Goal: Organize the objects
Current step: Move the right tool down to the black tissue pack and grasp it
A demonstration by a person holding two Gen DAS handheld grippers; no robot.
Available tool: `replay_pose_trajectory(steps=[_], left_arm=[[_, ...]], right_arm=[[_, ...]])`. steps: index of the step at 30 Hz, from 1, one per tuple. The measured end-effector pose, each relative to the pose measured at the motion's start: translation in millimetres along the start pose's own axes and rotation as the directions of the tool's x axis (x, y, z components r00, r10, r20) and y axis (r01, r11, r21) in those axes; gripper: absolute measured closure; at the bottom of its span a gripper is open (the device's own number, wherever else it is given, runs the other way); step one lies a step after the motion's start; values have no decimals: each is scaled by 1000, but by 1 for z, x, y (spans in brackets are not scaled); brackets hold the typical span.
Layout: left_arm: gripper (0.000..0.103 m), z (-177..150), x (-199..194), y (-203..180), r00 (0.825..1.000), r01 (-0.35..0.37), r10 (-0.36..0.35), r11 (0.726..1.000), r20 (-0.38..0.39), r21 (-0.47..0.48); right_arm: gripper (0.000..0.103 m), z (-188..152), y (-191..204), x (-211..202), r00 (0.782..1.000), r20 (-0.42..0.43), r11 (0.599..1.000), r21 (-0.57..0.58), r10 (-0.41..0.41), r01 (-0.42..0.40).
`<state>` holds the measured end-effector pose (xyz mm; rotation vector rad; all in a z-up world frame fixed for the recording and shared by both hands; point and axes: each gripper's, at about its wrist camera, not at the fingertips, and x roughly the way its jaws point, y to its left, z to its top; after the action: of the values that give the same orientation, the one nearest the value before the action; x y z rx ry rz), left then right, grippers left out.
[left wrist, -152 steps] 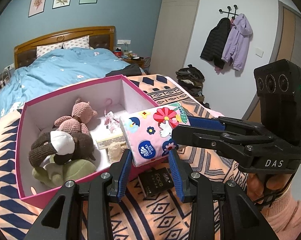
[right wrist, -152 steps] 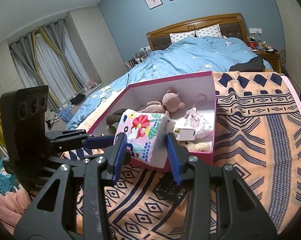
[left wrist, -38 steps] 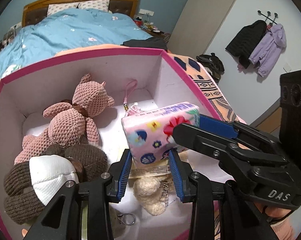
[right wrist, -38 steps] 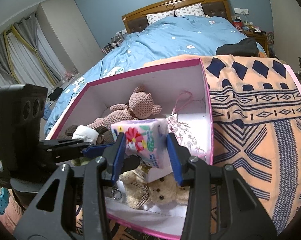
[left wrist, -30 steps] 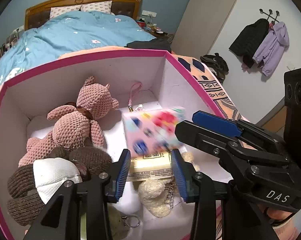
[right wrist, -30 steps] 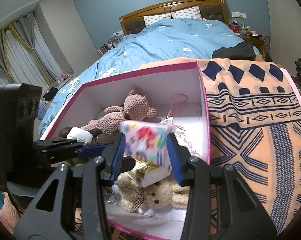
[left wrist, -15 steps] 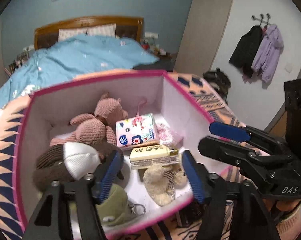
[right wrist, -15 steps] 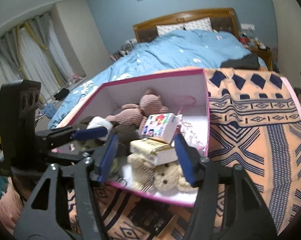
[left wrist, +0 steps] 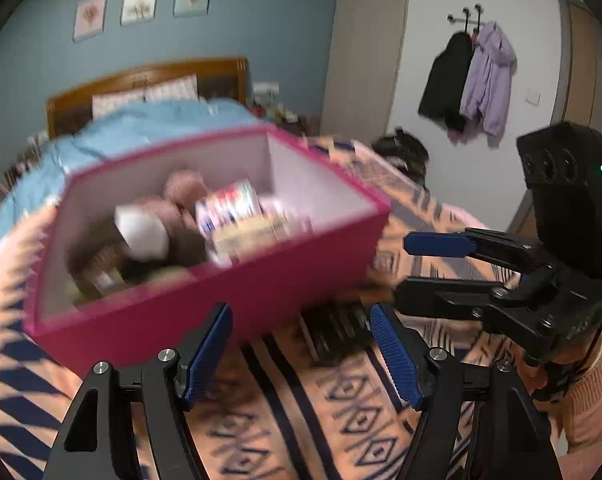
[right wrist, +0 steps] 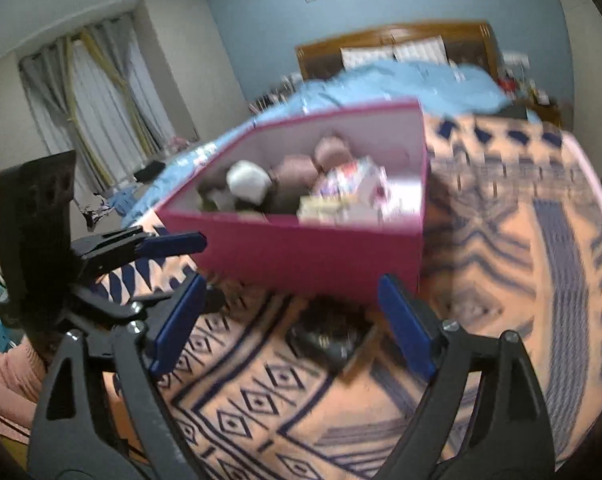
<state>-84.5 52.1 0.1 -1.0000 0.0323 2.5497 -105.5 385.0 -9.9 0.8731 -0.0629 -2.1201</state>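
Observation:
A pink box (left wrist: 229,296) (right wrist: 313,256) stands on the patterned blanket, holding plush toys and the floral tissue pack (left wrist: 227,204) (right wrist: 353,182). A small black box (left wrist: 333,330) (right wrist: 329,338) lies on the blanket just in front of the pink box. My left gripper (left wrist: 301,356) is open and empty, low in front of the pink box. My right gripper (right wrist: 293,324) is open and empty, with the black box between its fingers' line. Each gripper shows in the other's view: the right one (left wrist: 441,264), the left one (right wrist: 173,252). Both views are motion-blurred.
The orange and navy patterned blanket (right wrist: 521,280) covers the surface around the box. A bed with a blue duvet (left wrist: 141,128) lies behind. Coats (left wrist: 473,80) hang on the right wall. Curtains (right wrist: 85,108) are at the left.
Both grippers let go of the floral tissue pack, which now lies in the pink box. Both have pulled back and dropped low in front of the box, opening wide.

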Motion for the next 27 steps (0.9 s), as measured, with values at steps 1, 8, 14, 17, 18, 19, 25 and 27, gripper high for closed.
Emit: replay_pose_trajectory(steps=[1,8,14,17,18,19,25,27], left_arm=[[30,-2,6,-1,1000,-3,2,1000,-21,-2],[37,-15,41,2,991,0,-7,999,-136,-46],[55,-17,66,6,976,39,-57,995,-209,-92],[62,-18,73,7,969,70,-95,991,-228,-114],[64,-17,74,6,967,82,-107,990,-231,-119],[66,-17,76,6,966,88,-115,989,-233,-123],[71,-23,74,-3,958,128,-153,985,-244,-114],[71,-26,70,-5,954,144,-169,982,-247,-119]], right_arm=[[14,-4,-5,5,1000,-22,1000,24,3,-2],[27,-19,-35,32,993,-115,989,149,-9,26],[47,-29,-58,51,985,-170,970,242,21,21],[51,-29,-62,53,986,-166,967,255,29,15],[54,-28,-63,53,986,-165,966,259,29,15],[56,-29,-64,53,986,-165,965,262,29,15],[66,-30,-60,54,983,-181,967,254,39,8],[66,-31,-56,52,982,-187,970,241,29,17]])
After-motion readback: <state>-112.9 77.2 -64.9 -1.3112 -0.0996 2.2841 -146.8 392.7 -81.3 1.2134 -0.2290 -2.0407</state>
